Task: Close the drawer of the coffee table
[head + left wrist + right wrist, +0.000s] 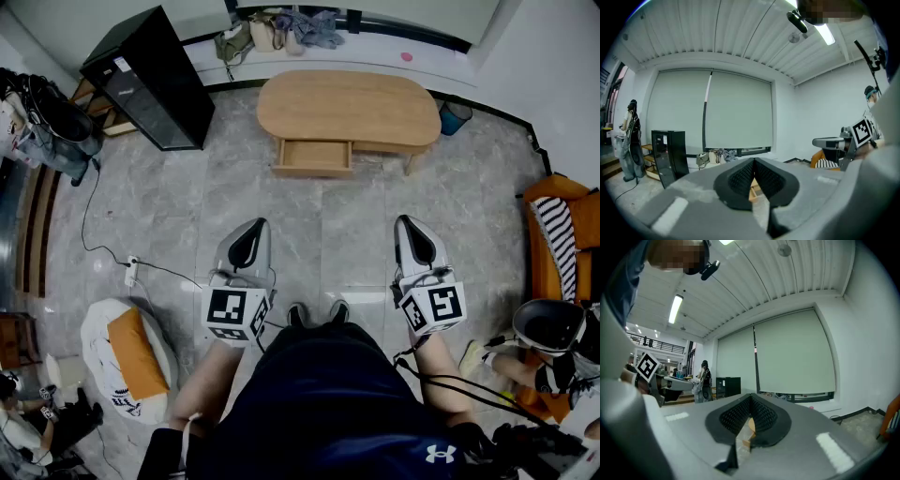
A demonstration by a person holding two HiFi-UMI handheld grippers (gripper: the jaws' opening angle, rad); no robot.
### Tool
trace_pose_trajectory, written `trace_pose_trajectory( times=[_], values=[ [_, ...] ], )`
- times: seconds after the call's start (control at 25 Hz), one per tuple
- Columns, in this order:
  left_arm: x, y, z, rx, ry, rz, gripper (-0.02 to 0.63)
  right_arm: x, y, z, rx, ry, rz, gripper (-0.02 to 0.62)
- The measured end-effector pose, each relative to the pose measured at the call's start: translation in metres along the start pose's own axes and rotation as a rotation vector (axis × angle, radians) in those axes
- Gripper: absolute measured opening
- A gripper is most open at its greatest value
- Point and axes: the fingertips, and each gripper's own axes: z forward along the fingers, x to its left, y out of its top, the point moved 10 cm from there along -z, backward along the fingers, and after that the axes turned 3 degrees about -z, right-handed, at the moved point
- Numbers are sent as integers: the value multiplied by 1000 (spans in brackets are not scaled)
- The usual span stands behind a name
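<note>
Drawer (312, 156) stood pulled out from the front of the oval wooden coffee table (349, 108), across the grey tiled floor (319, 234) from the person and well apart from both grippers. Left gripper (253, 227) and right gripper (406, 223) were held side by side above the person's shoes (314, 313), both aimed toward the table. Each gripper's own view showed its jaws pressed together with nothing between them. A black cabinet (150, 80) stood left of the table near the wall, an orange seat (548, 192) sat at the right edge, and a power strip (132, 270) lay on the floor at left.
</note>
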Motion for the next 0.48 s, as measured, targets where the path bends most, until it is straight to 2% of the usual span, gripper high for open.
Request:
trace_pose_trajectory(
  times=[0.48],
  values=[
    [-22, -3, 14, 16, 36, -16, 3, -29, -7, -3, -12, 41, 36, 2]
  ],
)
